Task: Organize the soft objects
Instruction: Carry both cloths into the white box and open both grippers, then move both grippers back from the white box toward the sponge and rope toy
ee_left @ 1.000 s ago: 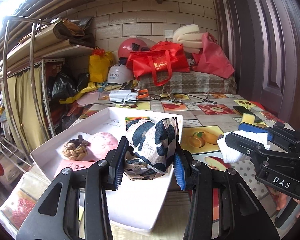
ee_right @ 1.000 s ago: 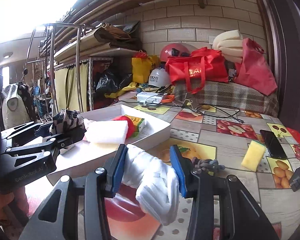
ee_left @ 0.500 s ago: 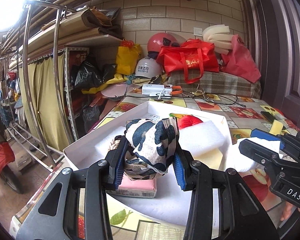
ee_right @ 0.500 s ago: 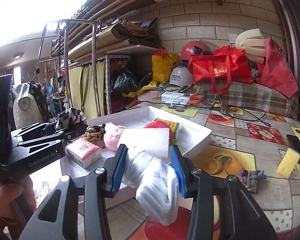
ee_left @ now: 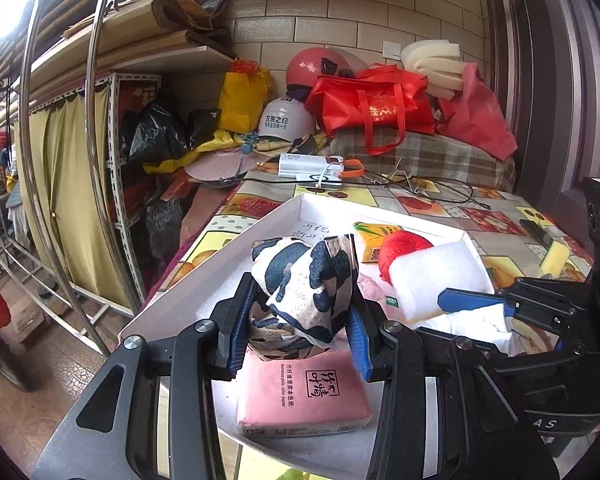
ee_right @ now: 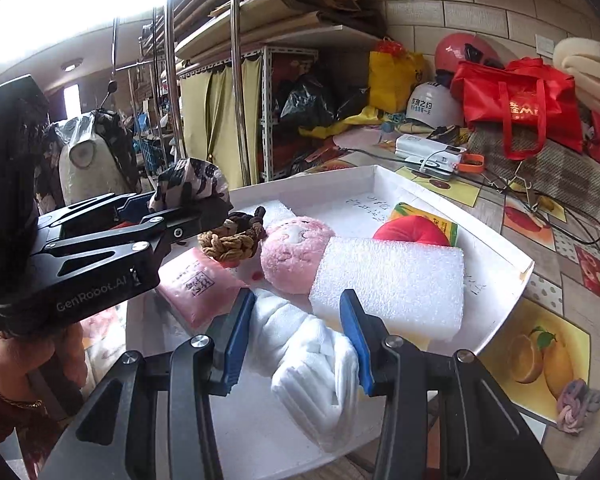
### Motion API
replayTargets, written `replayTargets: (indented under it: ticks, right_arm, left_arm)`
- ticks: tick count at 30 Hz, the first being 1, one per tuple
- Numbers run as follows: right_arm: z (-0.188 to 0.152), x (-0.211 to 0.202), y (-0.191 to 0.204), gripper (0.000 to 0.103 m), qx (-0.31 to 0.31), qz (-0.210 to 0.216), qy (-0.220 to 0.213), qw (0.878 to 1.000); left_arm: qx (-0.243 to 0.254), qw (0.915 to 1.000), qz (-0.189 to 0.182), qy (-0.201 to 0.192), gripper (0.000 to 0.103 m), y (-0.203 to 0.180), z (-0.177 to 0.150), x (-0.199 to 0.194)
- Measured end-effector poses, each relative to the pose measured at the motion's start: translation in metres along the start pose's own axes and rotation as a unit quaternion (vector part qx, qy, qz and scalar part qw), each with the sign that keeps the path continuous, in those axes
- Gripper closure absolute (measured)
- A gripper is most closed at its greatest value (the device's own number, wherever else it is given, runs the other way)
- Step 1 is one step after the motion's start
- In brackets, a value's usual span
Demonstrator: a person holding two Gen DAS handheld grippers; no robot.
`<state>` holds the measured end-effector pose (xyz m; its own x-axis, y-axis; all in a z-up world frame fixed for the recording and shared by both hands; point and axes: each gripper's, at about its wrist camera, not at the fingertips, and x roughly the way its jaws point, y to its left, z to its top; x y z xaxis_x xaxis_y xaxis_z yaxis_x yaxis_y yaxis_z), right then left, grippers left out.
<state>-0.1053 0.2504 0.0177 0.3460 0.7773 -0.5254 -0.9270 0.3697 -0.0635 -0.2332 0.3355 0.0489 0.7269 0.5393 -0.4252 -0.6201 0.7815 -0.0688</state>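
Carrying both loads, I have moved from beside the box (ee_left: 260, 222) to above it within the last second: the table pattern that lay under my fingers has given way to the white floor of the box. My left gripper (ee_left: 298, 322) is clamped on the spotted cloth bundle (ee_left: 304, 280), held over the pink tissue pack (ee_left: 302, 390) near the front wall. My right gripper (ee_right: 296, 338) squeezes the rolled white towel (ee_right: 308, 356), held low at the front of the box just beside the foam block (ee_right: 388, 280); I cannot tell whether it touches the floor. I judge that both items are now placed for release.

Room is short. The plush toy (ee_right: 292, 252), braided knot (ee_right: 232, 240), red cushion (ee_right: 414, 230) and yellow packet (ee_right: 446, 224) fill the middle and right. Bare floor shows at the back left corner and in the front strip under the towel. The two grippers sit close together, so opening them wide risks a knock. A yellow sponge (ee_left: 554, 256) and a rope knot (ee_right: 578, 404) lie outside on the table (ee_right: 540, 340).
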Motion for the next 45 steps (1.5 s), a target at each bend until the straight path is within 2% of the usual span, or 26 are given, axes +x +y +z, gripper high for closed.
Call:
replayTargets:
  ticks: [3,7,11,12,13,14,15,16,17,20,21,33,36,39,45]
  right_arm:
    - [0.005,0.004,-0.013,0.059,0.006,-0.039,-0.009,0.999]
    - [0.01,0.002,-0.04,0.059,0.058,-0.081,-0.03,0.995]
    - [0.009,-0.001,-0.048,0.059,0.081,-0.076,-0.036,0.993]
    - [0.01,-0.001,-0.047,0.057,0.078,-0.074,-0.037,0.993]
    - [0.011,-0.001,-0.045,0.053,0.074,-0.075,-0.038,0.994]
    - [0.011,-0.001,-0.044,0.051,0.07,-0.077,-0.04,0.994]
    - [0.012,-0.002,-0.043,0.035,0.066,-0.079,-0.042,0.994]
    - [0.013,-0.002,-0.042,0.017,0.064,-0.083,-0.045,0.993]
    - [0.012,-0.003,-0.04,0.012,0.062,-0.088,-0.048,0.993]
    - [0.014,-0.003,-0.039,0.009,0.056,-0.096,-0.056,0.992]
    - [0.014,-0.003,-0.04,0.0,0.055,-0.1,-0.057,0.992]
    - [0.013,-0.007,-0.044,0.0,0.065,-0.127,-0.067,0.987]
    - [0.012,-0.013,-0.039,0.0,0.057,-0.14,-0.085,0.985]
    - [0.009,-0.023,-0.036,0.0,0.06,-0.171,-0.111,0.977]
    - [0.002,-0.034,-0.037,0.0,0.066,-0.177,-0.107,0.976]
  left_arm:
    - [0.011,0.9999,-0.002,0.002,0.061,-0.001,0.004,0.007]
    - [0.021,0.9997,-0.003,0.007,0.061,-0.003,0.007,0.015]
    - [0.046,0.9987,-0.017,0.015,0.061,-0.012,0.009,0.022]
    - [0.051,0.9984,-0.014,0.017,0.058,-0.014,0.009,0.023]
    - [0.052,0.9984,-0.01,0.017,0.054,-0.014,0.009,0.023]
    - [0.05,0.9986,-0.003,0.015,0.034,-0.013,0.009,0.023]
    - [0.045,0.9989,0.003,0.011,0.009,-0.012,0.009,0.022]
    - [0.04,0.9992,0.008,0.006,0.0,-0.01,0.009,0.02]
    - [0.034,0.9994,0.011,-0.002,0.0,-0.008,0.009,0.017]
    - [0.014,0.9993,0.03,-0.015,0.0,0.0,0.009,0.013]
    - [0.007,0.9992,0.036,-0.018,0.0,0.003,0.008,0.013]
    - [-0.023,0.9962,0.077,-0.032,0.0,0.012,0.007,0.007]
    - [-0.025,0.995,0.087,-0.04,0.0,0.013,0.006,0.004]
    - [-0.021,0.9933,0.1,-0.054,0.0,0.01,0.005,-0.002]
    - [-0.027,0.9922,0.106,-0.059,0.0,0.0,-0.001,-0.013]
